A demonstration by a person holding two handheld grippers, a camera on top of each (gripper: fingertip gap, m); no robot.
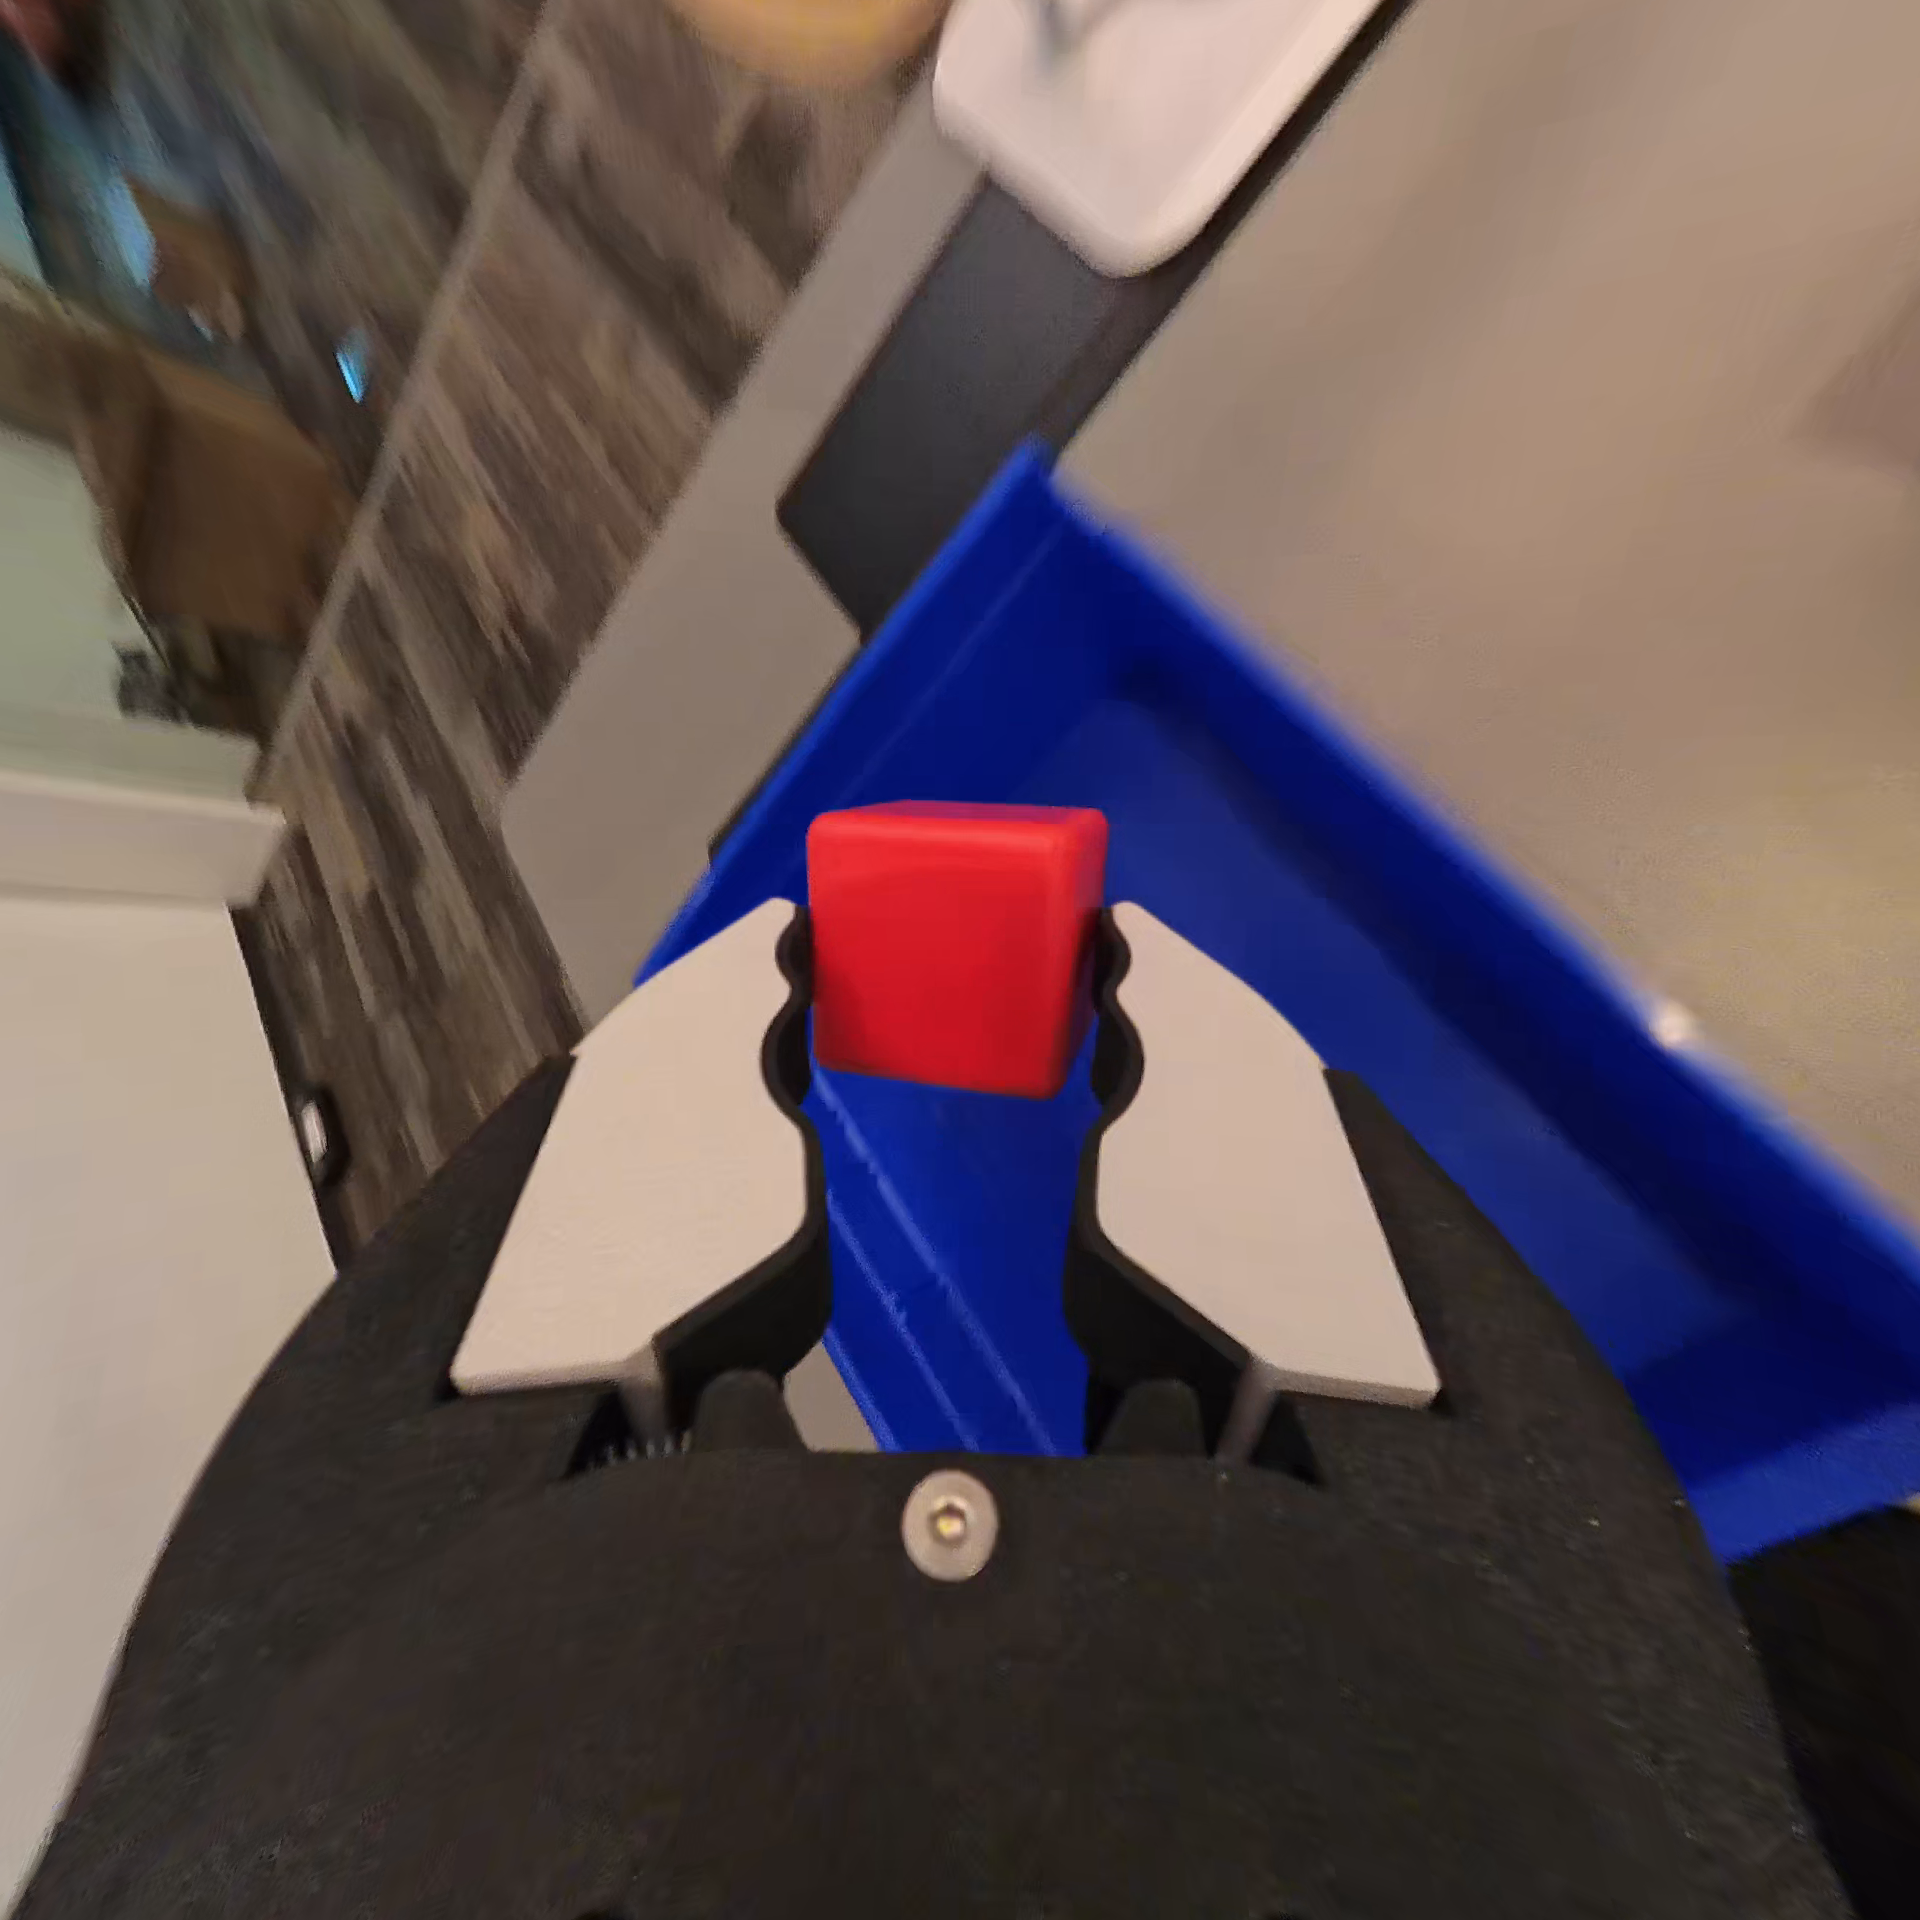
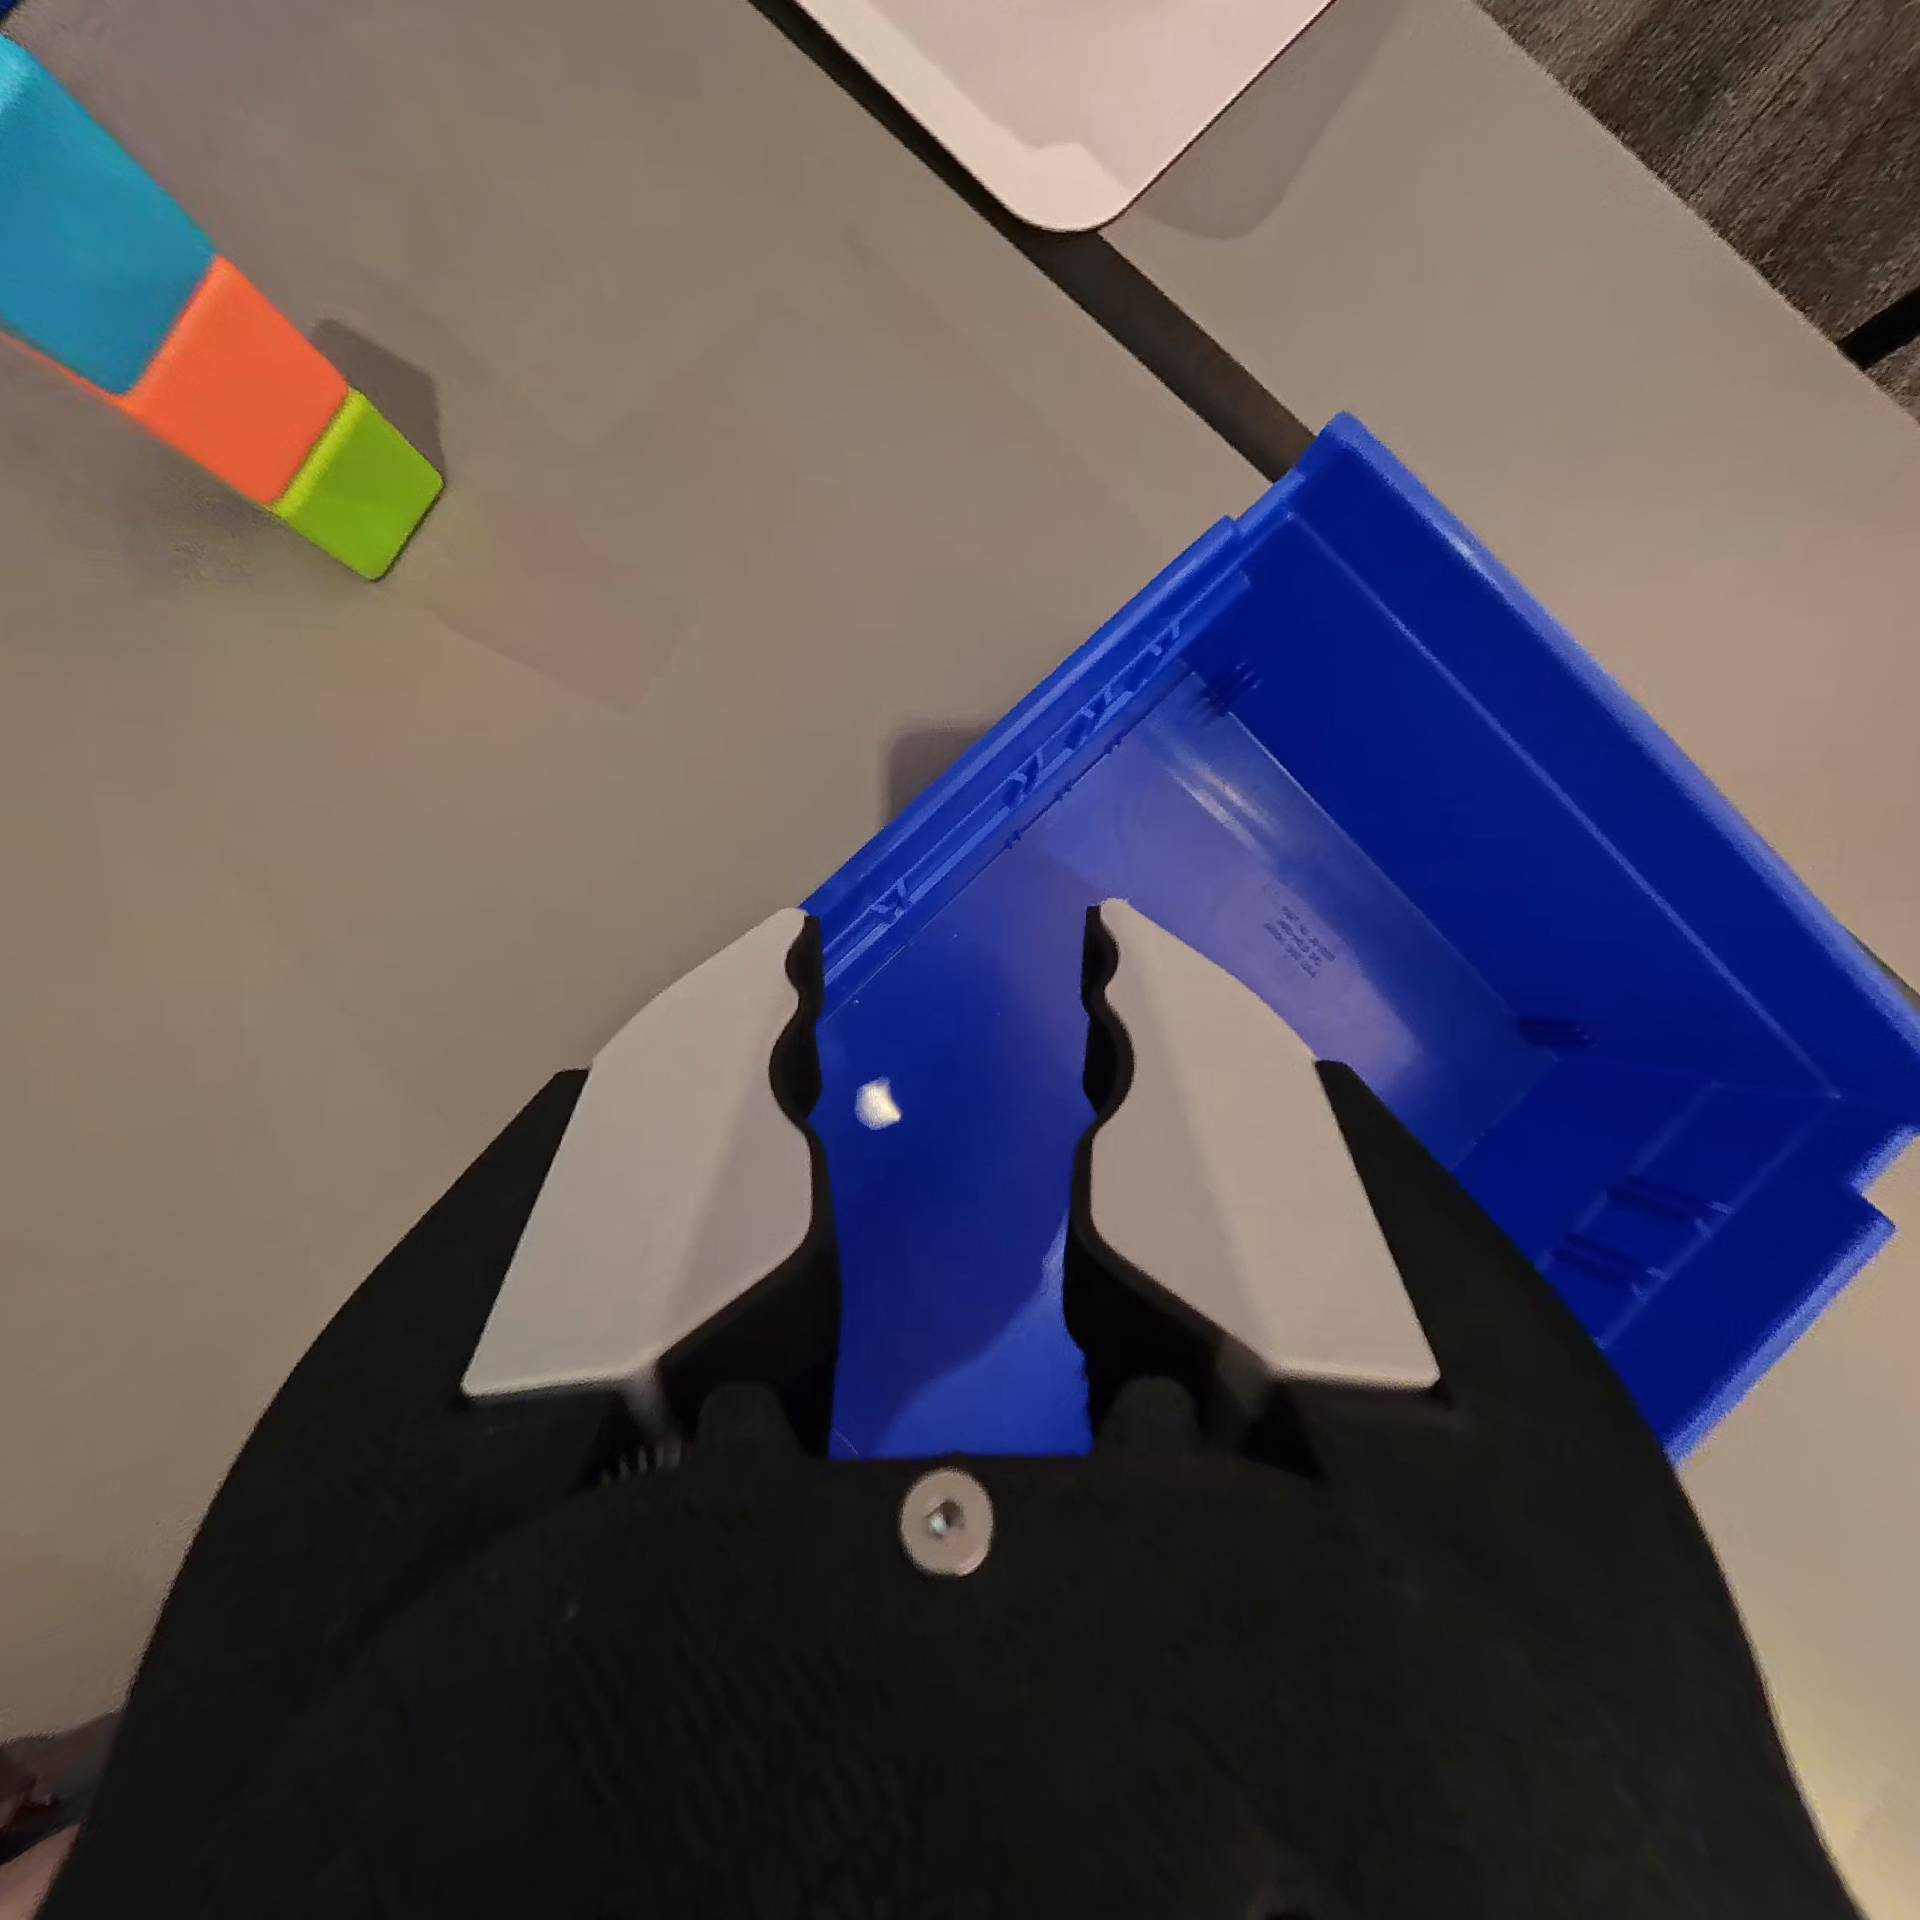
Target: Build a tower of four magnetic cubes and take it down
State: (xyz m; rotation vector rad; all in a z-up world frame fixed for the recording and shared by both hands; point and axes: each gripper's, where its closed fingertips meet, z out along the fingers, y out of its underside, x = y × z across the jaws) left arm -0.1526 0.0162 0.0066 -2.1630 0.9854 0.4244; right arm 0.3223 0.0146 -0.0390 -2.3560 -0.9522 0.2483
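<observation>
The only writing in either view is a small block of raised, moulded lettering on the inner floor of the blue bin (image 2: 1455, 831). In the right wrist view it sits a little way in from the bin's long wall, just beyond the tip of the right gripper (image 2: 951, 914). It runs to a few short lines, too small and faint to make out. The left wrist view is blurred, and nothing legible shows on the blue bin (image 1: 1299, 831) there.
</observation>
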